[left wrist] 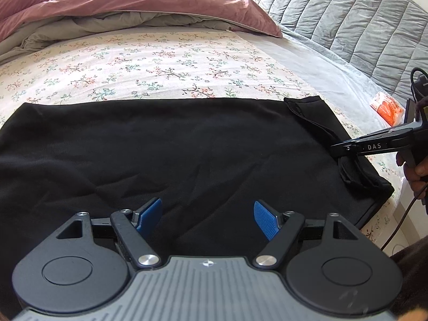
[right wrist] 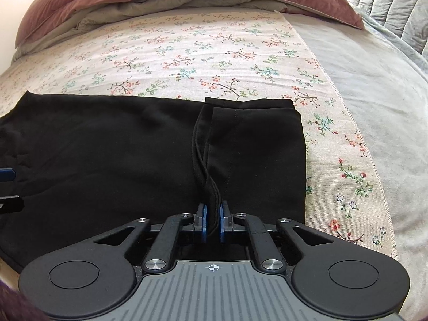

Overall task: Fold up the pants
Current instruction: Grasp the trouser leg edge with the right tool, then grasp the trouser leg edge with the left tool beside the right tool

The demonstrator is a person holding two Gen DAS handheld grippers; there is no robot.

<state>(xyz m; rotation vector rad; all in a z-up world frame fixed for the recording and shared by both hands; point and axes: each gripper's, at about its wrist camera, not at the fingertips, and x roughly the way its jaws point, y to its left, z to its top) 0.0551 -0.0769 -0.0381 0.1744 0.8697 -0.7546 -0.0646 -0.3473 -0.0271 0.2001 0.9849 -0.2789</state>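
Black pants [left wrist: 165, 144] lie spread across the near part of a bed, on a floral sheet [left wrist: 160, 64], already doubled over, with a stack of hemmed edges running across the cloth toward its right end. The right gripper [right wrist: 212, 220] is clamped on that hemmed edge [right wrist: 207, 160] at the near side of the garment: its blue fingers [right wrist: 204, 222] stand almost together, with the layered black fabric pinched between them and rising slightly into the grip. In the left wrist view the same tool reaches in from the right, held by a person's hand [left wrist: 417, 171], its tip down on the cloth near the folded end.

The left gripper [left wrist: 208, 220] hangs over the middle of the pants with its blue fingers [left wrist: 263, 220] spread wide and nothing between them; whether their tips touch the fabric cannot be told.

Beyond the pants the sheet is bare up to a bunched mauve duvet [left wrist: 133, 2] with a grey lining. A grey quilted cover [left wrist: 347, 13] runs along the right side of the bed, and an orange packet [left wrist: 386, 107] lies beside the sheet's edge there.
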